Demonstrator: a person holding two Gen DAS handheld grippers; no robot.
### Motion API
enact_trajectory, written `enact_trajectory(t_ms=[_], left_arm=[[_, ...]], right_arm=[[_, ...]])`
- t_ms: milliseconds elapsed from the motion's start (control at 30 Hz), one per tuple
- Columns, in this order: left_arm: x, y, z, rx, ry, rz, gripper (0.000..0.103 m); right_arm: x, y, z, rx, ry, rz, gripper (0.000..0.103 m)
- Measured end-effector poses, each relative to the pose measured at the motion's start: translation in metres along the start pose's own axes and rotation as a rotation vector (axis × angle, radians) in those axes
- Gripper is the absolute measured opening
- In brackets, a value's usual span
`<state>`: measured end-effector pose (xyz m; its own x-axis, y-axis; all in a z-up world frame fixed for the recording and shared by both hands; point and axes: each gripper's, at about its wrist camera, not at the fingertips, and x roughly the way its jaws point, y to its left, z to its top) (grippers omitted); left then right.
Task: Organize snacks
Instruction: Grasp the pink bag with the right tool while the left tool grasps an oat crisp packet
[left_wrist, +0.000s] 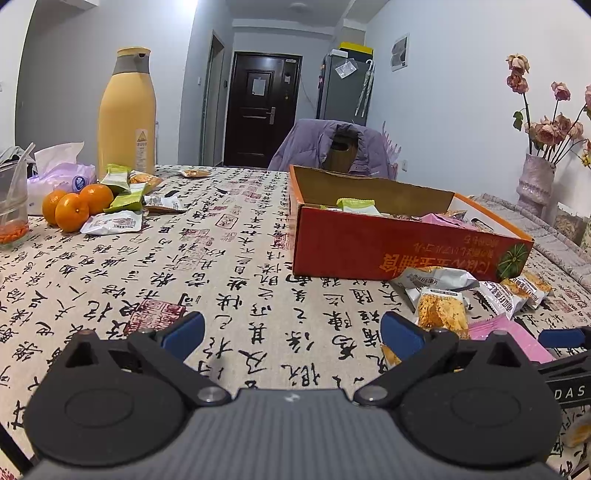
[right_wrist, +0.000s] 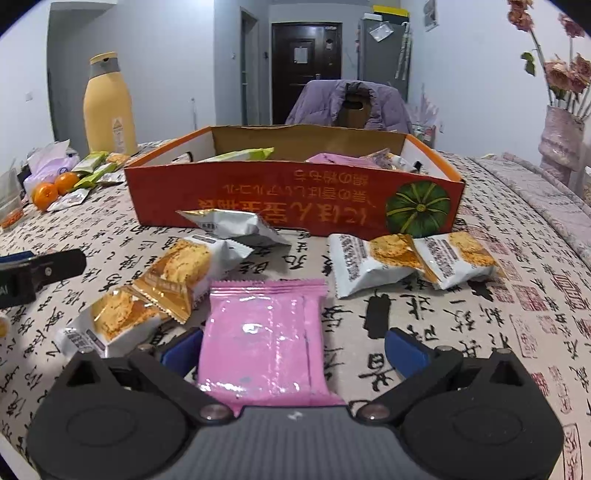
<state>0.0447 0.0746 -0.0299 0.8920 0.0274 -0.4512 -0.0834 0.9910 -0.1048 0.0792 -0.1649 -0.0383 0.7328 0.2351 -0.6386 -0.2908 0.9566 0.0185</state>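
Observation:
A red cardboard box (right_wrist: 258, 199) stands mid-table and holds several snack packets; it also shows in the left wrist view (left_wrist: 369, 247). In front of it lie white-and-gold cracker packets (right_wrist: 373, 258) and a pink packet (right_wrist: 258, 339). My right gripper (right_wrist: 293, 350) is open, its fingers either side of the pink packet, which lies flat on the cloth. My left gripper (left_wrist: 291, 332) is open and empty over bare tablecloth, left of the cracker packets (left_wrist: 441, 310). More green and white packets (left_wrist: 125, 199) lie at the far left.
A tall yellow bottle (left_wrist: 125, 110), oranges (left_wrist: 75, 206), a tissue pack (left_wrist: 59, 177) and a glass (left_wrist: 13, 206) stand at the left. A vase of flowers (left_wrist: 535, 177) stands at the right. A chair with a purple jacket (left_wrist: 332, 147) is behind the table.

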Motion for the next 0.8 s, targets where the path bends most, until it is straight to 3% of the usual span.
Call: enact_trajectory(t_ms=[100,233,333,567,800], left_arm=[[0.000,0.000,0.000,0.000,0.002,0.001,0.103],[0.000,0.000,0.000,0.000,0.004,0.003,0.103],[0.000,-0.001,0.000,-0.001,0.002,0.008,0.103],[0.003,-0.003,0.003,0.003,0.024,0.038,0.103],[-0.003,-0.013,0.007,0.014,0.045,0.012,0.103]], right_arm=[[0.002,0.000,0.001,0.012,-0.006,-0.007,0.102],[-0.003,0.003,0.000,-0.007,-0.037,0.016,0.075],[-0.007,0.004,-0.002,-0.016,-0.050,0.026,0.062],[-0.014,0.006,-0.008,-0.028,-0.077,0.031,0.061],[-0.030,-0.003,-0.008,-0.006,-0.145,0.028,0.061]])
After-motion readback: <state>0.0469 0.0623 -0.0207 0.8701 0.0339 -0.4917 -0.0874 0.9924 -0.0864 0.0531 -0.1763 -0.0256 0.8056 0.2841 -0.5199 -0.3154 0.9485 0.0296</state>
